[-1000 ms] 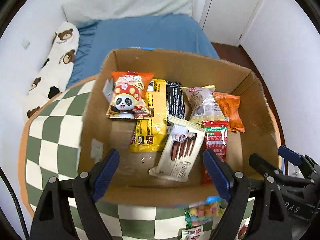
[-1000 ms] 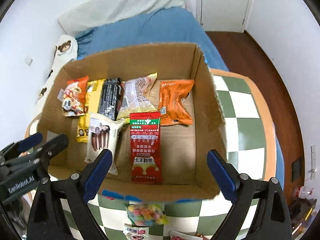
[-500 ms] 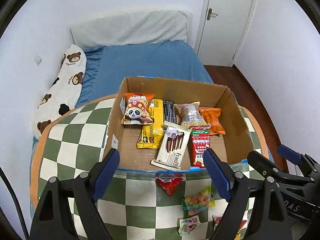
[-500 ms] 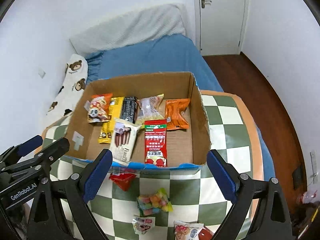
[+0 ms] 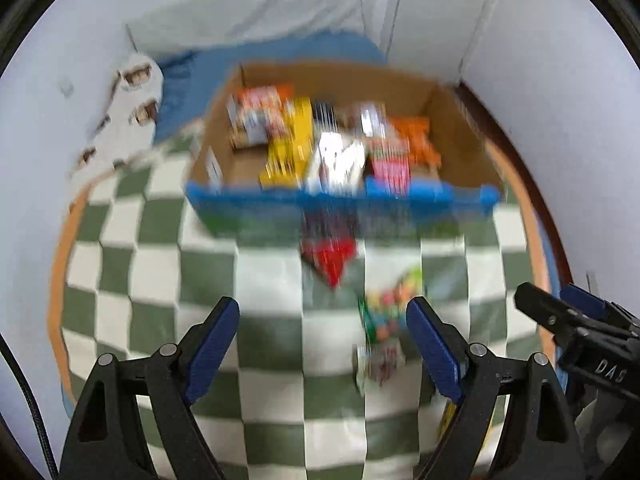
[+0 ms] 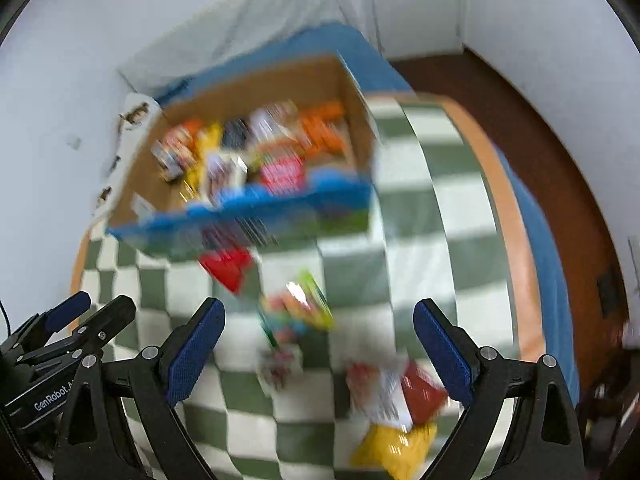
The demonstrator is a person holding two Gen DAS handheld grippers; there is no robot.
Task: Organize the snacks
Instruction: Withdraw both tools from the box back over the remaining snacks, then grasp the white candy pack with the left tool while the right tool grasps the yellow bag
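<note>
A cardboard box (image 5: 460, 136) (image 6: 352, 96) with a blue front edge holds several snack packets at the far side of the checked table. Loose packets lie in front of it: a red one (image 5: 332, 258) (image 6: 228, 264), a colourful candy bag (image 5: 390, 308) (image 6: 296, 308), a small packet (image 5: 378, 364) (image 6: 278, 364), and a red-and-white packet (image 6: 396, 392) beside a yellow one (image 6: 396, 448). My left gripper (image 5: 322, 344) stands open above the table, nothing between its fingers. My right gripper (image 6: 318, 344) is open too, over the candy bag. Both views are blurred.
The green-and-white checked tablecloth (image 5: 160, 272) (image 6: 440, 240) has an orange border. Behind the table lie a blue bed (image 5: 280, 48) and a bear-print pillow (image 5: 132, 108). A white door (image 5: 436, 8) and brown floor (image 6: 532, 128) are at the right.
Both grippers have drawn back from over the box toward the near side of the table. The loose packets in front of the box have come into view. Both stay open.
</note>
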